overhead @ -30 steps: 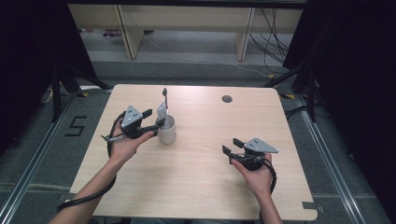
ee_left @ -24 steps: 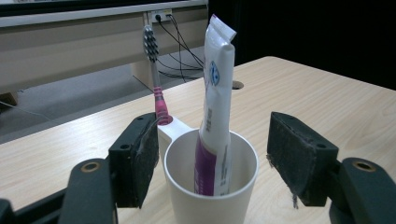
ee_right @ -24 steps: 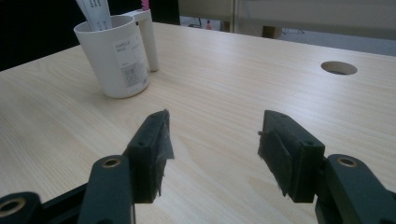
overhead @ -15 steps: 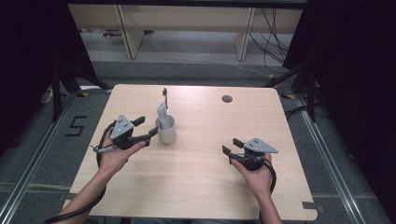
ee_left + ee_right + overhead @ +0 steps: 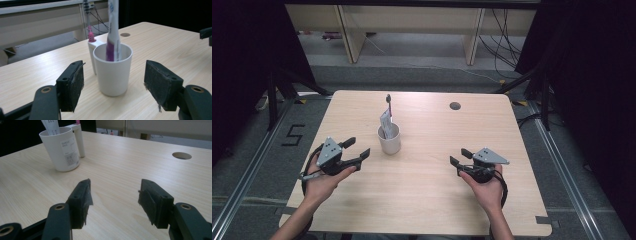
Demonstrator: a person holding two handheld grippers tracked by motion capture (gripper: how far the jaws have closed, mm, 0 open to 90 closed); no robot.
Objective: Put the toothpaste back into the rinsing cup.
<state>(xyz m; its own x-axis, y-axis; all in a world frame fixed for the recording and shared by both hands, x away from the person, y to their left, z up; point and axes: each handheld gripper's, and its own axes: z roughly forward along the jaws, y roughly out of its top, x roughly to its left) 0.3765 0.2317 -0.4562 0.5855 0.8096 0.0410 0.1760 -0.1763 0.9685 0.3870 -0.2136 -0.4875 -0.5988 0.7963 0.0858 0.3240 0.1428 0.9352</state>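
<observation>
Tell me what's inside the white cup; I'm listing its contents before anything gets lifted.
A white and pink tube stands upright in the white cup, rising well above the rim. A pink-tipped piece rises at the handle side. The cup wall hides the tube's lower end and the bottom.

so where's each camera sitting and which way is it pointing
High view: above the person's table edge, looking forward and down at the cup; forearms, left gripper, right gripper.
Left gripper view: on the left gripper, facing the cup; open jaws.
Right gripper view: on the right gripper, facing across the table; open jaws.
All share the cup.
</observation>
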